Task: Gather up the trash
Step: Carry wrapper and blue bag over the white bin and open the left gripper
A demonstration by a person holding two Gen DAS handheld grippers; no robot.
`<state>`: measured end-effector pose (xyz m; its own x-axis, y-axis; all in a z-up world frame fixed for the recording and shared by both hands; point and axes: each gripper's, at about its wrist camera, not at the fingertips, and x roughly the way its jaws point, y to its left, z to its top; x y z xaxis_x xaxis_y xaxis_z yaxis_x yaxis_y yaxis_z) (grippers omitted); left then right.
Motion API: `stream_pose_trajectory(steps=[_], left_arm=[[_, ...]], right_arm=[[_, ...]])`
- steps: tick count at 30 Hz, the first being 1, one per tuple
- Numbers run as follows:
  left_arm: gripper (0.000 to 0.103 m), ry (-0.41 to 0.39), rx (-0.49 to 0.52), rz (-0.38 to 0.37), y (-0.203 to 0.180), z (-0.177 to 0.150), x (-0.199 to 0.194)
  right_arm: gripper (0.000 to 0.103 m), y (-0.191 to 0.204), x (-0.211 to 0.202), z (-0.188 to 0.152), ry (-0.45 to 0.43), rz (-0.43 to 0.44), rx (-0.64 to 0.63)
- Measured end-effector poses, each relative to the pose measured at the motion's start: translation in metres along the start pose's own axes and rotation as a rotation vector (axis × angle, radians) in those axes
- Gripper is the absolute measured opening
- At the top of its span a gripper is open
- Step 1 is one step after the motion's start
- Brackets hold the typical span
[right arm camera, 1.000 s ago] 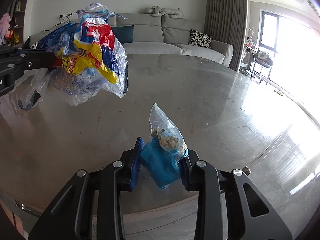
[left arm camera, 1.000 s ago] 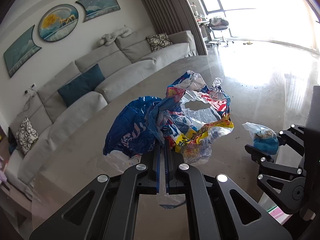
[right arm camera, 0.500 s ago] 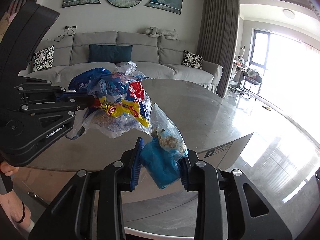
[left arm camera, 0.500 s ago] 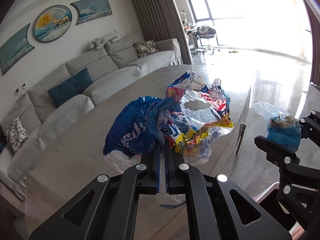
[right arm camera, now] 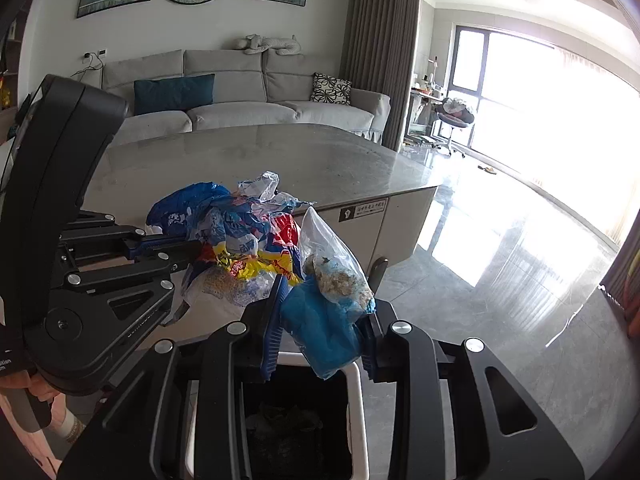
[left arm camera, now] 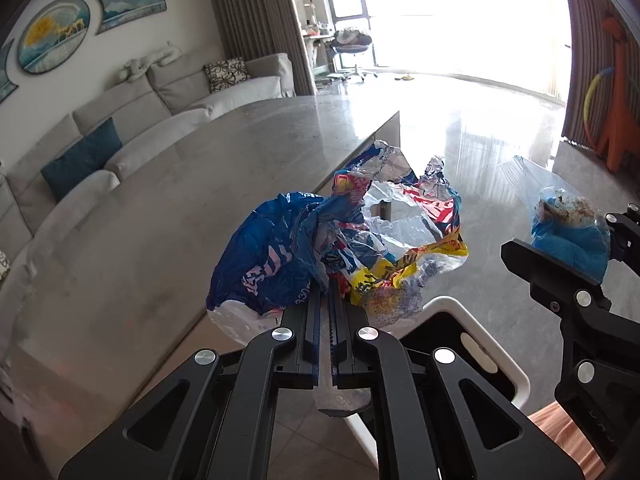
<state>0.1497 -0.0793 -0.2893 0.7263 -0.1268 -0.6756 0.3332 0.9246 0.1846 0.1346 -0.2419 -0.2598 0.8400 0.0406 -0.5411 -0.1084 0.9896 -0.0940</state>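
Note:
My left gripper point(left arm camera: 328, 292) is shut on a crumpled bundle of blue, red, yellow and clear plastic wrappers point(left arm camera: 340, 236). It hangs just past the table's corner, above a white-rimmed bin point(left arm camera: 516, 376) with a dark inside. My right gripper point(right arm camera: 322, 320) is shut on a small clear bag point(right arm camera: 328, 300) holding blue material and crumbs, directly over the bin point(right arm camera: 357, 420). The left gripper point(right arm camera: 188, 248) and its wrapper bundle point(right arm camera: 240, 240) sit close to the left of the bag. From the left wrist view, the right gripper point(left arm camera: 568, 256) with its bag point(left arm camera: 568, 232) shows at the right.
A grey stone table point(right arm camera: 280, 156) ends beside the bin, with a grey sofa point(right arm camera: 240, 88) behind it. Glossy tiled floor point(right arm camera: 500, 280) stretches right toward bright windows. A person's hand point(right arm camera: 24, 384) holds the left gripper's handle.
Both grippers have swung off the tabletop past its edge, each keeping its load. The white bin has come into view beneath them, and the two loads have drawn closer together.

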Motion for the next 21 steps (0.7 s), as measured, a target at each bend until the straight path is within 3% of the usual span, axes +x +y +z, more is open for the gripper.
stream_pose_trajectory(steps=[11,21], left_arm=[[0.005,0.168,0.074,-0.117,-0.044,-0.049,0.036],[0.005,0.245,0.101,-0.146,-0.05,-0.065,0.066]], right_arm=[[0.033,-0.01,0.01,-0.053,0.117,-0.029,0.1],[0.033,-0.011,0.021,-0.072,0.17,-0.028,0.111]])
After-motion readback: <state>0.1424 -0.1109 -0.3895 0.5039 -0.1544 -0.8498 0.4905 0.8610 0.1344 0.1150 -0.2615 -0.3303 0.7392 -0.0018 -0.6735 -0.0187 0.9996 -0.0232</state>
